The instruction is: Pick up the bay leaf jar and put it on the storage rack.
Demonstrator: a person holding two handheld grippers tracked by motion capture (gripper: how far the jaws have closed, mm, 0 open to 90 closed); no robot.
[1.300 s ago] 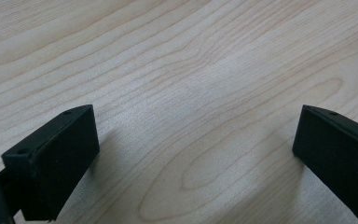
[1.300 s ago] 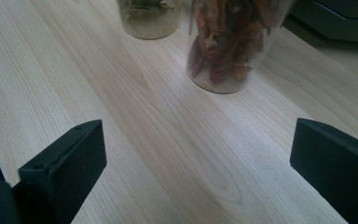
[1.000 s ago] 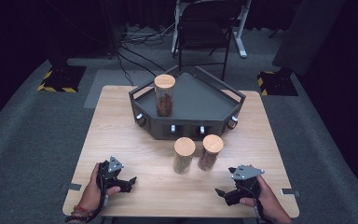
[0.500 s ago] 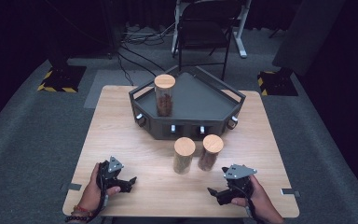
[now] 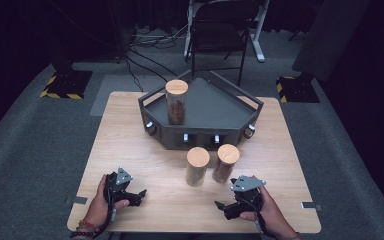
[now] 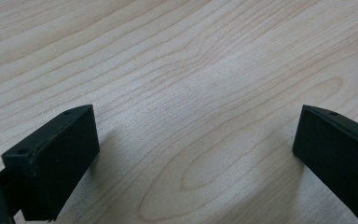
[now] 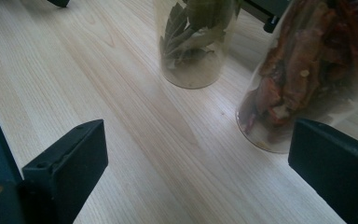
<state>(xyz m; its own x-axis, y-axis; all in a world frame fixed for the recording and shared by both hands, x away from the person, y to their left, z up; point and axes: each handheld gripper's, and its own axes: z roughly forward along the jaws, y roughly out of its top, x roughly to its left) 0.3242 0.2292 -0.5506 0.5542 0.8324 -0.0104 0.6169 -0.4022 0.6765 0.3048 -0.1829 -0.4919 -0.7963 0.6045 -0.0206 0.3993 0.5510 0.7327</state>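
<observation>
Right gripper (image 5: 224,207) has edged left toward the near-right chili jar (image 5: 225,163) on the counter (image 5: 130,150), jaws spread, left gripper (image 5: 139,196) spread too; glass looks rigid, slick, breakable, so grip mid-body.

No lettering, label, brand or number can be read anywhere in the scene. The only sign-like markings are yellow-and-black hazard stripes on the left floor base (image 5: 61,85) and on the right floor base (image 5: 297,88), which flank the far side of the table (image 5: 130,145).
</observation>
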